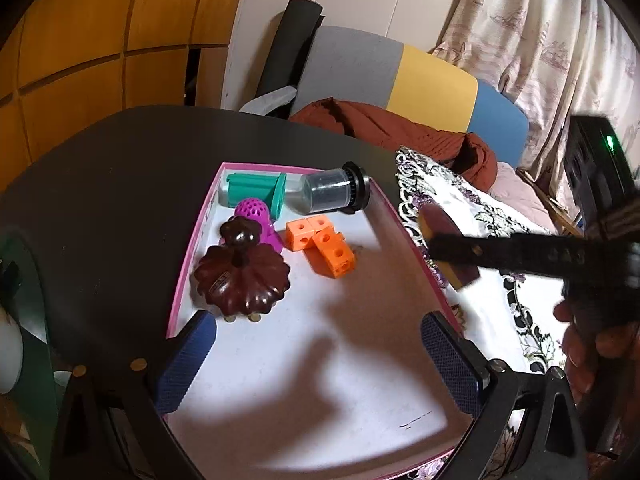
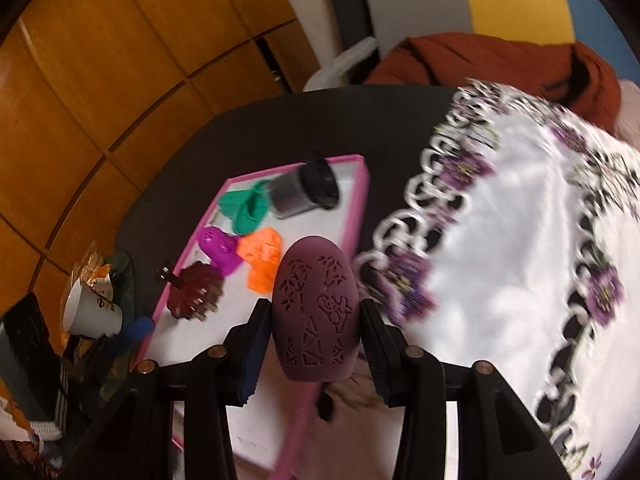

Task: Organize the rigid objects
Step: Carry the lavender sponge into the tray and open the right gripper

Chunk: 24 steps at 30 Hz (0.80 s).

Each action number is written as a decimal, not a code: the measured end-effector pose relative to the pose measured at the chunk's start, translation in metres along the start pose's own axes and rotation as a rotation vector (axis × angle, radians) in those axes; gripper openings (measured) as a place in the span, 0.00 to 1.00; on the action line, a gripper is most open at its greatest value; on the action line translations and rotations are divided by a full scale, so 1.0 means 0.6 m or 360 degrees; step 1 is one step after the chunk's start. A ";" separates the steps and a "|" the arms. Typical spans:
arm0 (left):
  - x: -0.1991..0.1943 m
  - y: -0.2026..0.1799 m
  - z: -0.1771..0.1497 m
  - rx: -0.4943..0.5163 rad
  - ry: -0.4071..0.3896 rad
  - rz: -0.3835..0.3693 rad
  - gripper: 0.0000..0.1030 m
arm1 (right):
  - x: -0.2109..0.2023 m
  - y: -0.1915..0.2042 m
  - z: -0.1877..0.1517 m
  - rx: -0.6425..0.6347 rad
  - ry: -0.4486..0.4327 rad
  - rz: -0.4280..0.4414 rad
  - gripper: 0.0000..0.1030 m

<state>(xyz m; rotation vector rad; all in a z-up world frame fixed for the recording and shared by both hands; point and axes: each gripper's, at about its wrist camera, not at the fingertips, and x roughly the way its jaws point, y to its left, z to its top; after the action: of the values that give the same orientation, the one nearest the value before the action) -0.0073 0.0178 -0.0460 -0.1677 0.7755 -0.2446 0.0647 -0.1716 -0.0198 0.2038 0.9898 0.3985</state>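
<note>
A pink-rimmed white tray [image 1: 384, 196] [image 2: 362, 184] lies on the dark table. In it lie a brown flower-shaped lid [image 1: 242, 278] [image 2: 196, 294], orange cube blocks [image 1: 322, 246] [image 2: 262, 258], a magenta perforated toy [image 1: 258, 218] [image 2: 220, 248], a green plastic piece [image 1: 256, 190] [image 2: 244, 206] and a clear jar with a black cap [image 1: 332, 192] [image 2: 304, 190]. My left gripper [image 1: 316, 364] is open and empty over the tray's near end. My right gripper [image 2: 316, 344] is shut on a maroon oval piece with cut-out patterns [image 2: 316, 312] [image 1: 444, 240], held above the tray's right rim.
A white cloth with purple flowers [image 1: 480, 216] [image 2: 520, 216] covers the table right of the tray. A paper cup [image 2: 88, 312] and clutter sit at the left edge. A rust-coloured blanket [image 1: 400, 132] and a striped cushion [image 1: 432, 80] lie behind the table.
</note>
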 end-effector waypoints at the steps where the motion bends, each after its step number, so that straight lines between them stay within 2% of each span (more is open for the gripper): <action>1: 0.000 0.003 -0.002 -0.0006 0.0004 0.0008 1.00 | 0.006 0.008 0.004 -0.0010 0.0003 -0.0005 0.43; 7: 0.001 0.012 -0.004 -0.0047 0.0018 0.0001 1.00 | 0.048 0.042 0.025 -0.0077 0.0040 -0.0066 0.43; 12: 0.001 0.013 -0.005 -0.0054 0.0029 0.0009 1.00 | 0.077 0.062 0.035 -0.0187 0.0070 -0.0192 0.43; 20: 0.004 0.015 -0.006 -0.0072 0.0040 0.0018 1.00 | 0.113 0.061 0.044 -0.0225 0.0111 -0.0334 0.43; 24: 0.004 0.015 -0.006 -0.0073 0.0044 0.0018 1.00 | 0.121 0.061 0.043 -0.0255 0.0106 -0.0361 0.43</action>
<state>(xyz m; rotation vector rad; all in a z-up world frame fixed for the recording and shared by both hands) -0.0065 0.0254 -0.0523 -0.2034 0.8096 -0.2190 0.1132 -0.1079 -0.0494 -0.0671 1.0291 0.2761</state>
